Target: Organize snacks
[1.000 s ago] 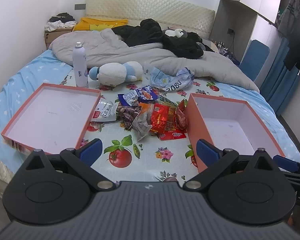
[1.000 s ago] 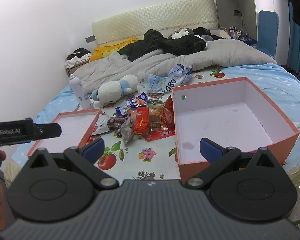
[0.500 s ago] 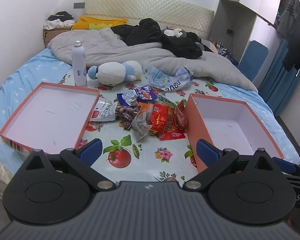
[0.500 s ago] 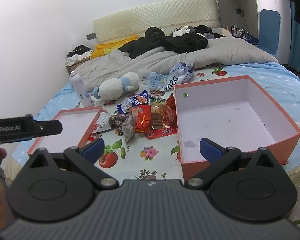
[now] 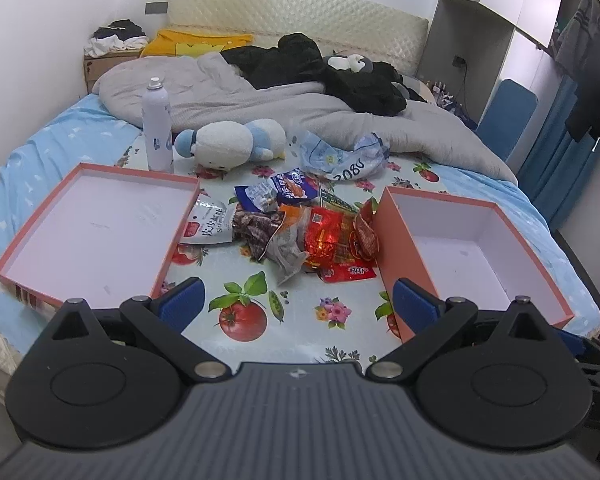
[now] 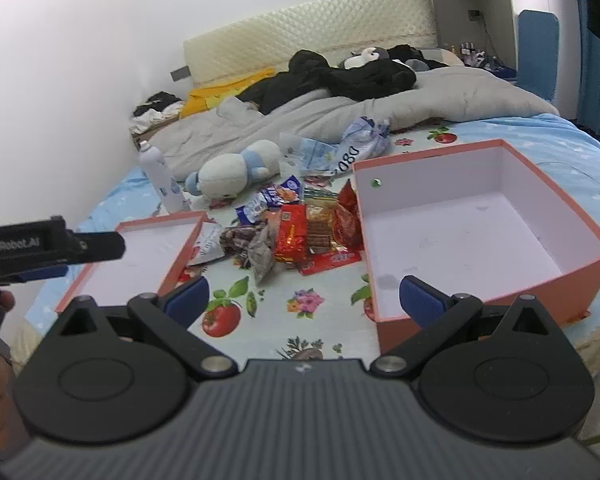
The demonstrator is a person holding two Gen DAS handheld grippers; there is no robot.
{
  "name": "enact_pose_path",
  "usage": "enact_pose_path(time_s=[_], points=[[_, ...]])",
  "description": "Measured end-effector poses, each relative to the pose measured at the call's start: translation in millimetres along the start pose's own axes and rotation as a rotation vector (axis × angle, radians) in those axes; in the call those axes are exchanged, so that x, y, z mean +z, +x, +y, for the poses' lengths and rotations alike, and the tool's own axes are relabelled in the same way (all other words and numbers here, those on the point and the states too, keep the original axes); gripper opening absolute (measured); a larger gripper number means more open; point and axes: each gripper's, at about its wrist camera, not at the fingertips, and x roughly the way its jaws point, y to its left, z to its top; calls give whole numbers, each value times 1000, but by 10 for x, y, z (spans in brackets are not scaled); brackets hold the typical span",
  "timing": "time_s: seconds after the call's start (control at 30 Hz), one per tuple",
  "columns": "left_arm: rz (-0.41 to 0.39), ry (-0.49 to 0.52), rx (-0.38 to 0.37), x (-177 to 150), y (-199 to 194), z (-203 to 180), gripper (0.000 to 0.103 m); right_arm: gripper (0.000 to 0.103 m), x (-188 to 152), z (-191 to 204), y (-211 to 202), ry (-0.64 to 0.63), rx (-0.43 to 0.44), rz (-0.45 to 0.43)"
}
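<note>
Both grippers stand wide and hold nothing: left gripper (image 5: pixel 296 306), right gripper (image 6: pixel 304 300). The snack packets (image 5: pixel 300 226) lie heaped ahead of them on the bed, between the shallow lid (image 5: pixel 88 224) and the deep box (image 6: pixel 476 232).

A white plush toy (image 5: pixel 230 145) with blue ears lies on its side on the bed. Just left of it stands a white spray bottle (image 5: pixel 156 126) (upright, cap on). Behind the toy spreads a rumpled grey quilt (image 5: pixel 260 104), with black clothes (image 5: pixel 320 68) heaped on it. A crumpled plastic bag (image 5: pixel 340 158) lies just right of the toy.
</note>
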Motion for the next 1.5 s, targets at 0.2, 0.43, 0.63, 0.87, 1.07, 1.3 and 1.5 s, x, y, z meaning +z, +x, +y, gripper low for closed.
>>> enact_pose_path(time_s=[0.2, 0.43, 0.63, 0.87, 1.07, 1.3, 1.5], points=[[2, -10, 6, -1, 50, 29, 102, 103, 15, -1, 118, -12, -25, 37], [25, -37, 4, 7, 142, 94, 102, 103, -12, -19, 167, 19, -7, 49], [24, -35, -9, 5, 134, 82, 102, 103, 4, -32, 134, 26, -9, 30], [23, -31, -8, -9, 120, 89, 102, 103, -21, -21, 133, 21, 7, 33], [17, -23, -2, -44, 105, 76, 102, 103, -2, -57, 101, 33, 18, 17], [12, 20, 34, -57, 169, 53, 102, 98, -17, -105, 117, 46, 50, 23], [30, -32, 51, 46, 337, 149, 102, 93, 20, -142, 235, 42, 30, 9]])
